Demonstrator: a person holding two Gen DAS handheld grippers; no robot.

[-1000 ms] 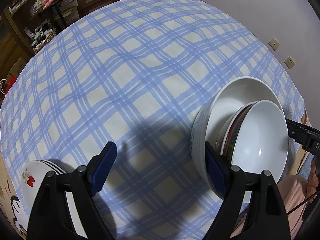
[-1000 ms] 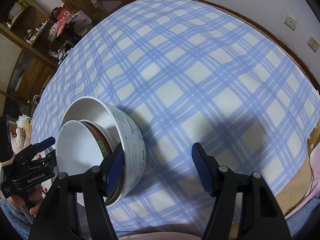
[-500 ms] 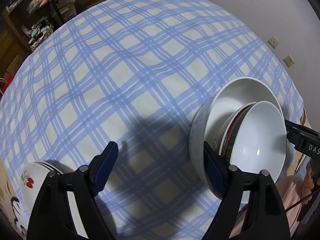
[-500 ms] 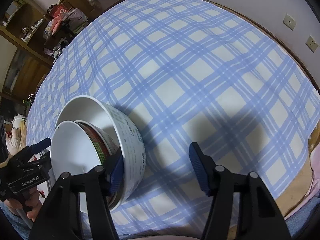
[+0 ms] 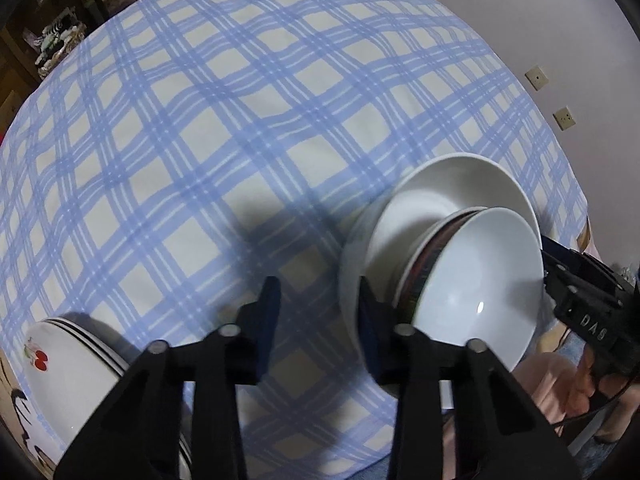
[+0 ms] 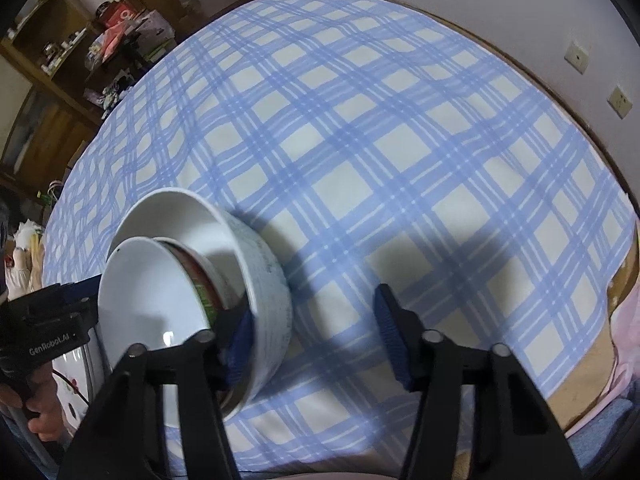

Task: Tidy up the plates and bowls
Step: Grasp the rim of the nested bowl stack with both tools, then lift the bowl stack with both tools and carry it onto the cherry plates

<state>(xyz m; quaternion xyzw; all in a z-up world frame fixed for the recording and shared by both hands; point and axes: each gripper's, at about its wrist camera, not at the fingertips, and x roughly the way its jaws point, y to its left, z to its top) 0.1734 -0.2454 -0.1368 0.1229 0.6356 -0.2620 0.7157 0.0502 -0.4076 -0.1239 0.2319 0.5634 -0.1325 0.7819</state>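
Several bowls are nested on the blue checked tablecloth (image 5: 248, 128): a large white bowl (image 5: 456, 184) holds a red-and-green patterned bowl (image 5: 428, 256) and a plain white bowl (image 5: 488, 280), which lean inside it. My left gripper (image 5: 320, 316) straddles the large bowl's near wall and its jaws are closing; a gap still shows at the outer finger. From the other side, my right gripper (image 6: 314, 332) straddles the large bowl (image 6: 268, 292) too. One finger is inside, the other stands clear outside, and its jaws are closing.
A stack of white plates (image 5: 68, 356) with a cherry motif sits at the table's near left edge, also seen as plates (image 6: 76, 384) under the left hand. A wall with sockets (image 5: 564, 118) runs on the right. Cluttered shelves (image 6: 60, 60) stand beyond the far left.
Both pairs of jaws have narrowed, the left far more than the right. The left view tilted slightly more downward. The bowl stack stayed in place.
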